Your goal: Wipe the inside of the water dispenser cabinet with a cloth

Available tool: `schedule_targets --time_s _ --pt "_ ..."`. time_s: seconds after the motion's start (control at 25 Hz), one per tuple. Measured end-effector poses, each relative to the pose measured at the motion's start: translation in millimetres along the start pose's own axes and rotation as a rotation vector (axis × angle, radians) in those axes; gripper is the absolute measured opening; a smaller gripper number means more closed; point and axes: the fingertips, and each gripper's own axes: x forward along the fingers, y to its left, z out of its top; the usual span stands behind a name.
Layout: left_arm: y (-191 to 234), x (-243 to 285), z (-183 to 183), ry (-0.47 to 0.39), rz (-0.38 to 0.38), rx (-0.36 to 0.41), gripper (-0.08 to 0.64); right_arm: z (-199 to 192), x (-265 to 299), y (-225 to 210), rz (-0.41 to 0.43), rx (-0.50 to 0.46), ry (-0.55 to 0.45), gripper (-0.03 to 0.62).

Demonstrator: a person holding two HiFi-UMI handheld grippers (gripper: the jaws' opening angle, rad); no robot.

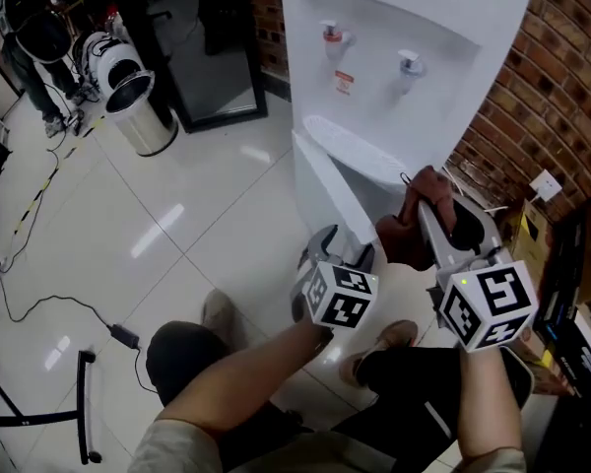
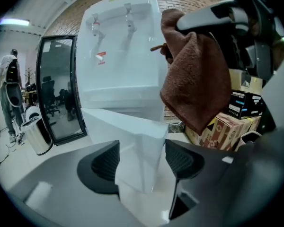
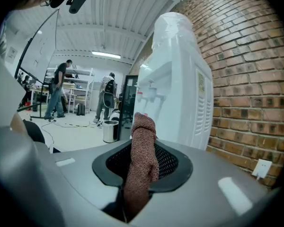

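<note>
Upper left of the head view, a steel bin (image 1: 143, 111) stands on the tiled floor (image 1: 207, 235). At top centre we face the white water dispenser (image 1: 394, 28), its cabinet door (image 1: 325, 190) swung open. At centre, our left gripper (image 1: 343, 249) meets the door's lower edge, its 2 jaws wide with that edge between them. Right of centre, our right gripper (image 3: 142, 161) clamps narrowly on the brown cloth (image 1: 404, 235), held just before the cabinet, with the brick wall (image 1: 561, 77) at far right.

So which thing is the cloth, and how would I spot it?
Find the white dispenser against the brick wall. Just right of its lower door, the right gripper is clamped on a rust-brown cloth, the only soft brown thing there.
</note>
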Motion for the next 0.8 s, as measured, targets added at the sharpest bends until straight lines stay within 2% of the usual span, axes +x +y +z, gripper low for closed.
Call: schedule_targets --time_s 0.4,0.8 --pt "49.4 -50.6 -40.3 -0.006 0.044 -0.007 0.217 21.6 33.8 62.4 0.110 -0.097 -0.057 0.112" --pt "88.9 -77.0 -60.9 0.014 0.081 -0.039 0.170 37.1 73.1 105.5 0.179 -0.157 -0.091 0.112"
